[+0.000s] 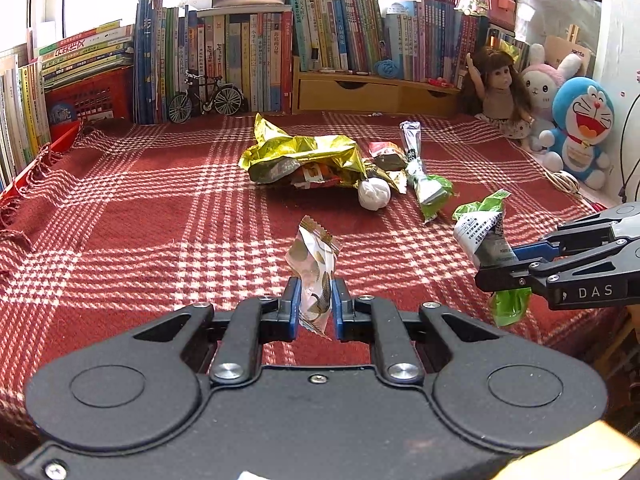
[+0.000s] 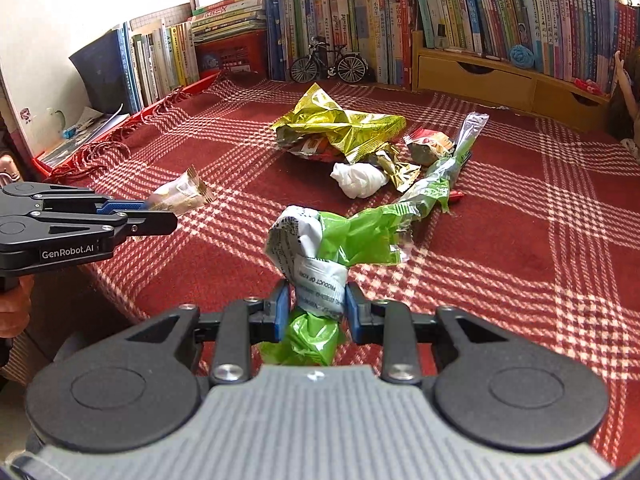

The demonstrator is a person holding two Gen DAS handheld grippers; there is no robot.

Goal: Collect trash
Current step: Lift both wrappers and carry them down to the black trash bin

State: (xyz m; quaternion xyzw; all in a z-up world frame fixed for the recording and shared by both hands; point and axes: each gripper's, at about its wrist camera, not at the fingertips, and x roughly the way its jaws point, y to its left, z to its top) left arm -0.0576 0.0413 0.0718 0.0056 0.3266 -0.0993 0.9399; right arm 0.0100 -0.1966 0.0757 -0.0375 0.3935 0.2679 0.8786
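Closest to the left wrist camera, the left gripper point(image 1: 316, 304) fills the bottom of the frame, its 2 blue-padded fingers point(image 1: 294, 304) nearly together and pinching a small candy wrapper point(image 1: 314, 268), cream with brown patches, which stands upright above the tips, clear of the cloth

At the right edge of that frame the right gripper point(image 1: 498, 266) reaches in sideways, clamped on a crumpled green and white wrapper point(image 1: 482, 232). From the right wrist view the same gripper point(image 2: 314, 306) sits at the bottom centre, its pads pressing both sides of the green and white wrapper point(image 2: 320, 256), whose top flares up and to the right while a green tail hangs below the fingers. At the left edge of this view the left gripper point(image 2: 160, 210) shows with the candy wrapper point(image 2: 182, 196) in its tips, and part of a hand point(image 2: 14, 306) below it

Both wrappers are held above a red and white checked cloth point(image 1: 160, 208) covering the surface. In the middle of the frame the rest of the trash lies together: a big crumpled gold bag point(image 1: 304, 156), a white paper ball point(image 1: 373, 194) touching its lower right edge, a small red wrapper point(image 1: 386, 152) and a silver and green wrapper point(image 1: 424, 180)

Along the top runs a row of books point(image 1: 248, 52), with a toy bicycle point(image 1: 206, 98) in front. A doll point(image 1: 500, 88) and 2 soft toys point(image 1: 580, 128) sit at the upper right
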